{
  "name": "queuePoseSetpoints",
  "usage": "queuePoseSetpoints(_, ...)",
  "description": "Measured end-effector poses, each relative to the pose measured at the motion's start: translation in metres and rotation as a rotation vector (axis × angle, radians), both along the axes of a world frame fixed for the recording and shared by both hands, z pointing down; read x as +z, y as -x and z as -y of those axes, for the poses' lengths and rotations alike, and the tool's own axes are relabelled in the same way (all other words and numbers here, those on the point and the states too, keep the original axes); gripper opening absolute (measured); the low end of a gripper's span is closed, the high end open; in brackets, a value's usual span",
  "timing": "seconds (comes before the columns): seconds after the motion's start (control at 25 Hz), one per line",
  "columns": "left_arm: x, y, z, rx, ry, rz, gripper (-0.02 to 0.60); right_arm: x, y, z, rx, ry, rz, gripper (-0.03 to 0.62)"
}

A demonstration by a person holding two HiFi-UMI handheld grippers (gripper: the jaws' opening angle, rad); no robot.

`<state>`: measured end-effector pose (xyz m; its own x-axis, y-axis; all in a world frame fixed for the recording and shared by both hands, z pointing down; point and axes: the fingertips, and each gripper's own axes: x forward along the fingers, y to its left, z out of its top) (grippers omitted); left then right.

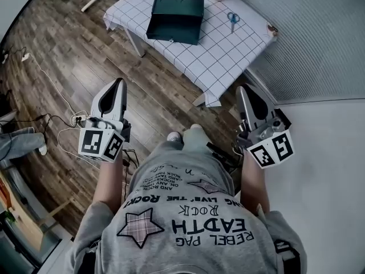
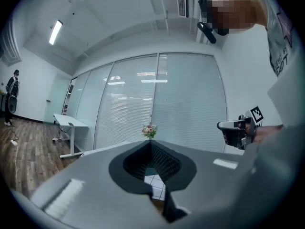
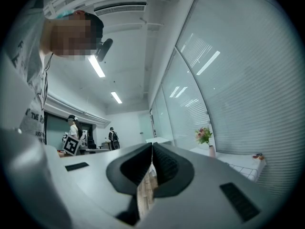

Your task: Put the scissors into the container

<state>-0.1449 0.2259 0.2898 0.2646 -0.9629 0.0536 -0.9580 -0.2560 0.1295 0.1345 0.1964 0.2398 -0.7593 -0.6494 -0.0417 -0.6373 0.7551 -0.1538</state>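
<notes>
Closest to me, both claws are held out level in front of my knees over the wood floor. The left gripper (image 1: 119, 85) has its jaws pressed together with nothing between them, and the right gripper (image 1: 242, 91) is likewise closed and empty, so I judge the pick has not begun. Ahead of both stands the table (image 1: 222, 59) with its checked cloth. On it the dark green container (image 1: 175, 19) sits open, ahead of the gap between my hands and closer to the left one's line. The scissors (image 1: 233, 19) lie on the cloth just right of the container, apart from it and almost straight ahead of the right claw. That makes the right hand the nearer one for the grab. Their long axis seems to run roughly towards and away from me, blue handles at the far end, so I would need to open the jaws and come down across it. Only the head view shows the scissors and the container. The left gripper view gives just the flowers (image 2: 149, 130), a sliver of checked cloth below the jaws and the blinds beyond. The right gripper view catches the flowers (image 3: 204, 135) and the table's edge.
</notes>
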Motion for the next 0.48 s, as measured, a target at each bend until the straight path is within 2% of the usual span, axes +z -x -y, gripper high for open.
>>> queuePoseSetpoints(0.48,0.005,0.004,0.026,-0.022,0.011,0.020,0.002,0.000,0.016,0.041,-0.044,0.025,0.005,0.015)
